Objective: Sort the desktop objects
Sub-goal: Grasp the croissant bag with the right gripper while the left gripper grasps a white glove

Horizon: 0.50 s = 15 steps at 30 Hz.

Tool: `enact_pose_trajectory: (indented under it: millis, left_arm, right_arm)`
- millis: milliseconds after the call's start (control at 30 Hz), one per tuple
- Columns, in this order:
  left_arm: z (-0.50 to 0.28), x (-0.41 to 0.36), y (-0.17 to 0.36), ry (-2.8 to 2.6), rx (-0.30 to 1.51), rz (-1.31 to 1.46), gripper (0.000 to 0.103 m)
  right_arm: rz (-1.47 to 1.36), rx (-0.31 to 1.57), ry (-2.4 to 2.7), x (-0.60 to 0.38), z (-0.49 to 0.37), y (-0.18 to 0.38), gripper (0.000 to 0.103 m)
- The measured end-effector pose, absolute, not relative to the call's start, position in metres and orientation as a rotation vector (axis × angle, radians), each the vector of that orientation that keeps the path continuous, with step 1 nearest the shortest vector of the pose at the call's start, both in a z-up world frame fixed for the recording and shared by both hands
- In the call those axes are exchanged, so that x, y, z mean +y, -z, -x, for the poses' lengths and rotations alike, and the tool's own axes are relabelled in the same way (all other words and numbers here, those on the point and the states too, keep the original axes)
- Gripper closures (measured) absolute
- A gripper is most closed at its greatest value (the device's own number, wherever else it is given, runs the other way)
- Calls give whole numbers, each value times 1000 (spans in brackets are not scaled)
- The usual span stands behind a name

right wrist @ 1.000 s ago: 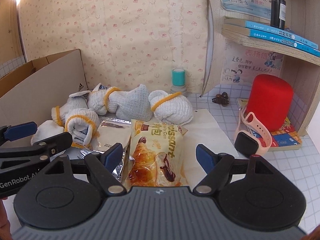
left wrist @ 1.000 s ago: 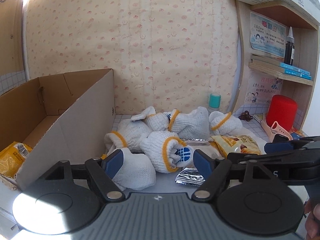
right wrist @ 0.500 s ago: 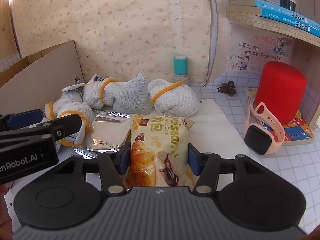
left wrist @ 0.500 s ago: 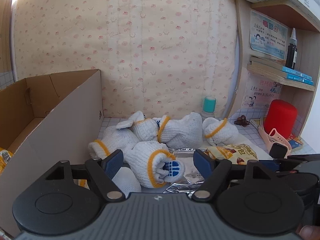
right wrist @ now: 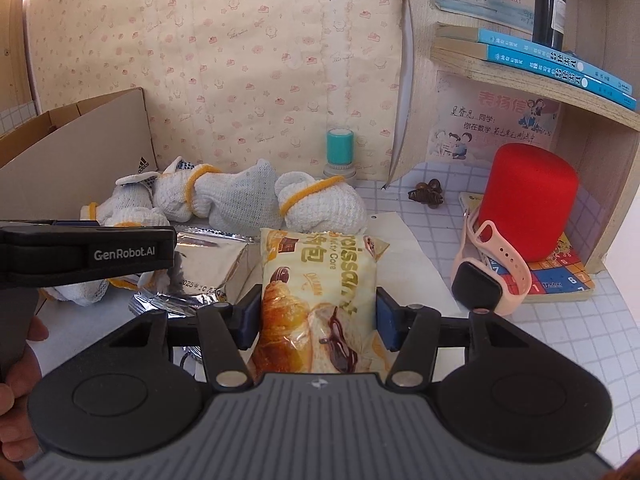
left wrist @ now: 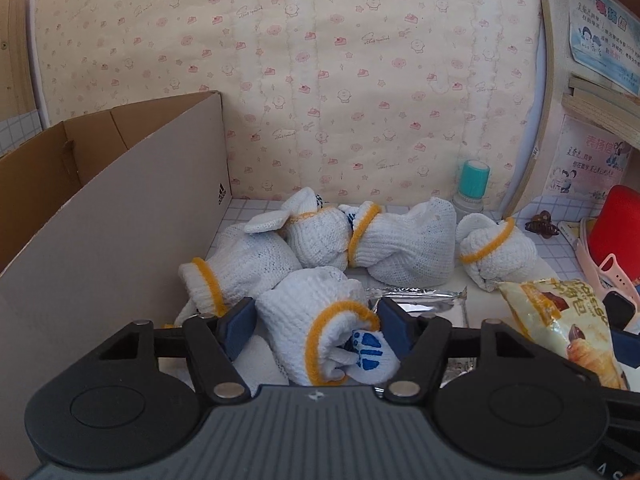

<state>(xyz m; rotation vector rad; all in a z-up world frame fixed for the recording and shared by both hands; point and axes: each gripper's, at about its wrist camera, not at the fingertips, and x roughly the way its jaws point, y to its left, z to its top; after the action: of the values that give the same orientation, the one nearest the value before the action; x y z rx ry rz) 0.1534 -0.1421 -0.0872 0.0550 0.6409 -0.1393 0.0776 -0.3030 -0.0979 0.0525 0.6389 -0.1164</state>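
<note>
the left gripper [left wrist: 316,326] has come in over the pile of rolled white gloves, and its jaws have just been closing around the nearest glove bundle [left wrist: 324,326], the one with the yellow cuff and blue print. a second ago that bundle lay out ahead of wide-open fingers; now it sits between the blue pads, the right one touching its cuff, the left one just beside it with a sliver of gap, so it isn't clamped yet. the bundle lies on the desk beside the cardboard box [left wrist: 120,216], in front of the other gloves.

the right gripper [right wrist: 316,320] has barely shifted, but its jaws have closed from well apart onto the croissant packet [right wrist: 320,292], and both pads now press its sides. the packet lies on the white paper [right wrist: 404,256], next to the silver foil pouch [right wrist: 208,264].
</note>
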Motion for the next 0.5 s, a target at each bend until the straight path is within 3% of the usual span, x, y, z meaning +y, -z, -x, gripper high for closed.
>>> enact_pose_trajectory:
  millis: [67, 167, 500]
  left_arm:
    - [-153, -142, 88, 139, 630, -43, 48]
    - [-150, -139, 87, 151, 613, -31, 54]
    - [-123, -132, 71, 173, 510, -44, 58]
  right_arm:
    - [-57, 628, 118, -304, -75, 95, 47]
    - [-61, 613, 121, -307, -72, 91, 47]
    - [-64, 575, 121, -307, -62, 81, 47]
